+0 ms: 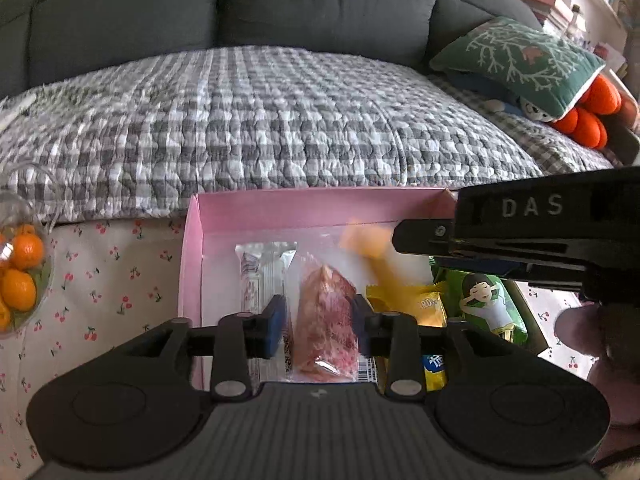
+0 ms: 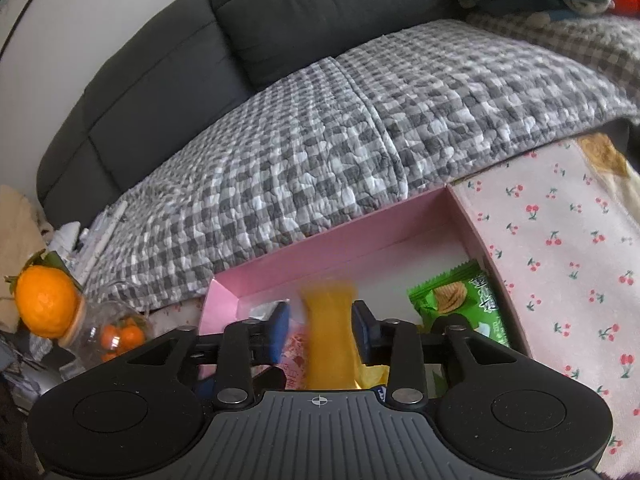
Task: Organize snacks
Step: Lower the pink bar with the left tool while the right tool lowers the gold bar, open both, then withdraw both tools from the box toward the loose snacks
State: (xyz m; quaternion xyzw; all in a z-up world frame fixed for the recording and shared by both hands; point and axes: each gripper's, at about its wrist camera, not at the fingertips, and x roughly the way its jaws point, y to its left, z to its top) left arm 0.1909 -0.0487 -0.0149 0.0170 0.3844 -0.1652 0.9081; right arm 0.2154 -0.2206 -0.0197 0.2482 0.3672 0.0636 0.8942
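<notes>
The left gripper (image 1: 320, 326) is standing with jaws spread around the pink meat snack pack (image 1: 326, 320), pads not pressing. The right gripper (image 2: 320, 330) is also spread, and the orange packet (image 2: 330, 340) is blurring between its jaws (probably dropping). Both packs are lying in the pink box (image 1: 192, 264), near its front edge. Judged step: releasing; next, both hands should be withdrawing to fetch more snacks.
</notes>
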